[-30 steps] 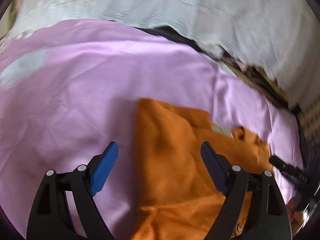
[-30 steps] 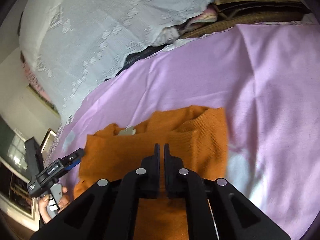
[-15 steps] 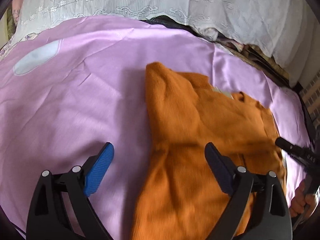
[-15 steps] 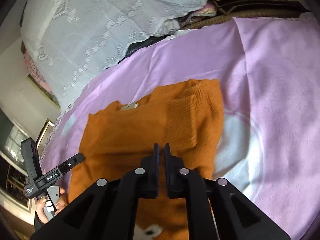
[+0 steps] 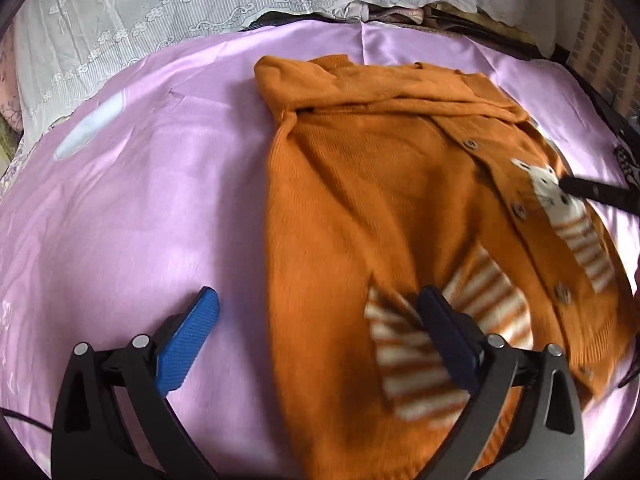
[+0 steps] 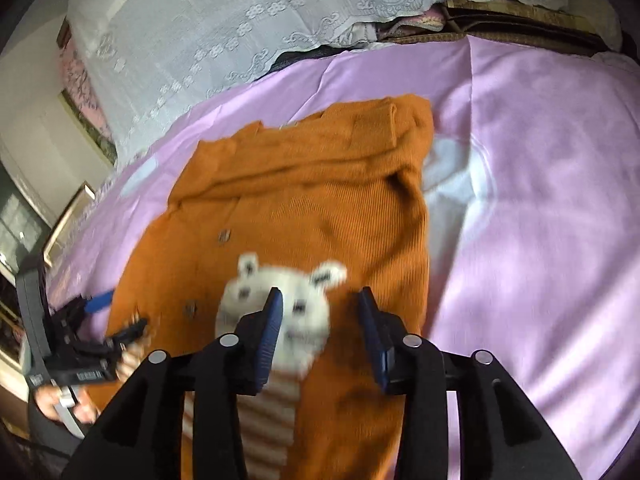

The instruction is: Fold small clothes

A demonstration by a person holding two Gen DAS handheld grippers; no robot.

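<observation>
Cardigan (image 5: pixel 360 200): orange knit, lying flat on the pink sheet (image 5: pixel 140 200), front side up, buttons and a white animal patch (image 6: pixel 280 292) showing. It lies ahead of and under both grippers.

Sleeves: both look folded across the chest at the far end, away from the grippers; one cuff (image 6: pixel 376 128) lies on top near the collar.

Done so far: by my reading, the sleeve fold only. The body is at full length, hem end nearest the grippers.

Left: probably a fold of the hem up toward the collar, maybe a second halving. I judge the task under halfway.

Left gripper (image 5: pixel 320 312): jaws have just been opening and now stand very wide. They straddle the cardigan's left edge, one finger over bare sheet, the other over the striped patch (image 5: pixel 420 352). Nothing is pinched.

Right gripper (image 6: pixel 320 312): jaws have just been opening and stand about half apart. The animal patch sits beneath and between them, but the pads do not press on cloth; nothing is held.

Each from the other: the right gripper's tip pokes in at the right edge of the left view, over the patch; the left gripper, in a hand (image 6: pixel 52 400), shows at the lower left of the right view.

Unclear: both views are blurred near the hem, so I cannot tell whether the fingers touch the knit.
</observation>
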